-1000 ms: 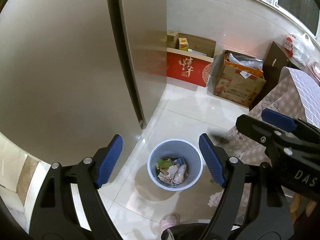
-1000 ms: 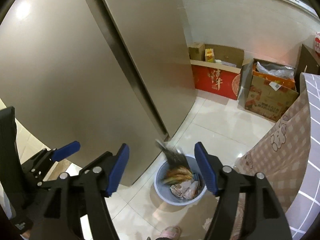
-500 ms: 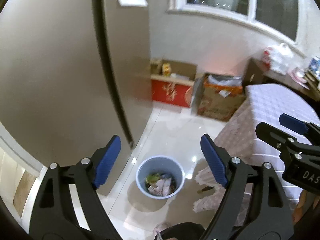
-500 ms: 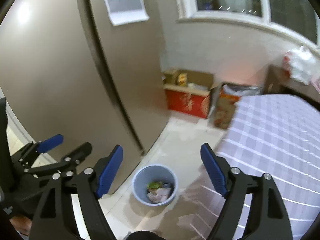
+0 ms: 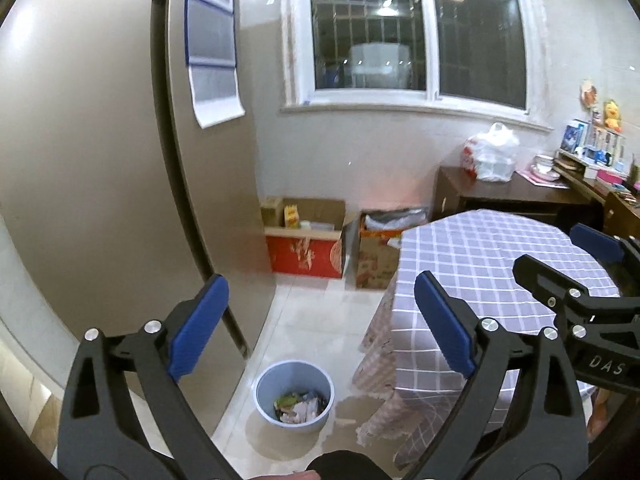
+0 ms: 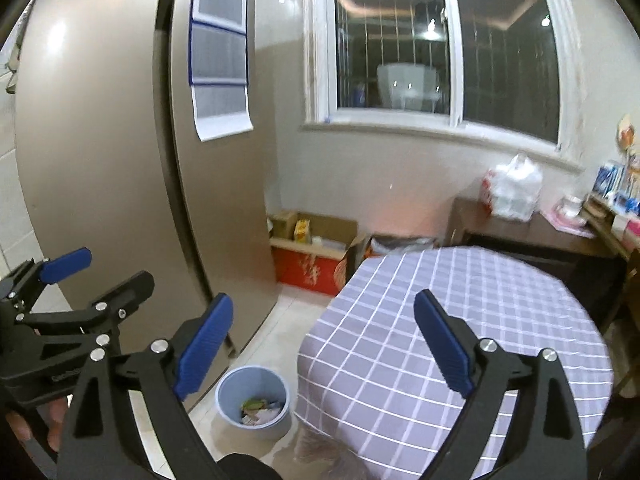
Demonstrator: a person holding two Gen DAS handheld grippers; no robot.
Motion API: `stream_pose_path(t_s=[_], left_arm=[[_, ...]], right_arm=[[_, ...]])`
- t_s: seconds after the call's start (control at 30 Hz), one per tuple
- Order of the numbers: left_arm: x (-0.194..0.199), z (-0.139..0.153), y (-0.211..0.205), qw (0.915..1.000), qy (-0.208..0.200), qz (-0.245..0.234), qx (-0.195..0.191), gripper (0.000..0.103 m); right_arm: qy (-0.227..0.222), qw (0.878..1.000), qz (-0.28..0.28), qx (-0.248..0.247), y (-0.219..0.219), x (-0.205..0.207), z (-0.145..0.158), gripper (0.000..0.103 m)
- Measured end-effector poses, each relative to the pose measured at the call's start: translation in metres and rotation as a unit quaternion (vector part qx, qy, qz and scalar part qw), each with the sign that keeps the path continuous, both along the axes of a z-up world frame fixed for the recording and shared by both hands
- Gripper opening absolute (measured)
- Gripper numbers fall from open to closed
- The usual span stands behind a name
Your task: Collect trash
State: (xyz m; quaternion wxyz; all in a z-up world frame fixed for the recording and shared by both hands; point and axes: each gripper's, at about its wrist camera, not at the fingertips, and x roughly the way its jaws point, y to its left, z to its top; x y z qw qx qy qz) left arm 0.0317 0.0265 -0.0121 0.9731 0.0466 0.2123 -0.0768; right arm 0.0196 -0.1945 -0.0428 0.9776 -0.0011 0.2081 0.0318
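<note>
A pale blue trash bin (image 5: 295, 397) stands on the tiled floor beside the table, with crumpled wrappers and paper (image 5: 300, 407) inside; it also shows in the right wrist view (image 6: 254, 401). My left gripper (image 5: 320, 330) is open and empty, held high above the bin. My right gripper (image 6: 322, 346) is open and empty, over the near edge of the round table. The right gripper also shows at the right edge of the left wrist view (image 5: 576, 268), and the left gripper at the left of the right wrist view (image 6: 96, 276).
A round table with a purple checked cloth (image 5: 492, 256) stands right of the bin. A large beige fridge (image 5: 100, 160) fills the left. A red box (image 5: 306, 254) and cardboard boxes sit under the window. A dark sideboard (image 5: 504, 198) with a plastic bag stands at the back right.
Both grippers have risen and tilted up from the bin, which now looks smaller and lower. A wrapper that was falling from the right gripper one second ago is now in the bin.
</note>
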Motion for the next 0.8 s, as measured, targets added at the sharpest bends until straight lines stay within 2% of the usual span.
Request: stream_pose_path(t_s=[0.4, 0.57, 0.8], left_arm=[[-0.053, 0.033, -0.006, 0.9976, -0.068, 0.014, -0.005, 0.093], [-0.059, 0.038, -0.005, 0.9970, -0.076, 0.007, -0.017, 0.093], [-0.058, 0.034, -0.008, 0.9970, -0.076, 0.003, -0.012, 0.093]], right_arm=[[-0.060, 0.998, 0.000, -0.006, -0.006, -0.061, 0.035, 0.091], [-0.072, 0.997, -0.003, -0.012, -0.006, -0.071, 0.041, 0.091], [-0.073, 0.997, -0.002, -0.008, -0.008, -0.075, 0.042, 0.092]])
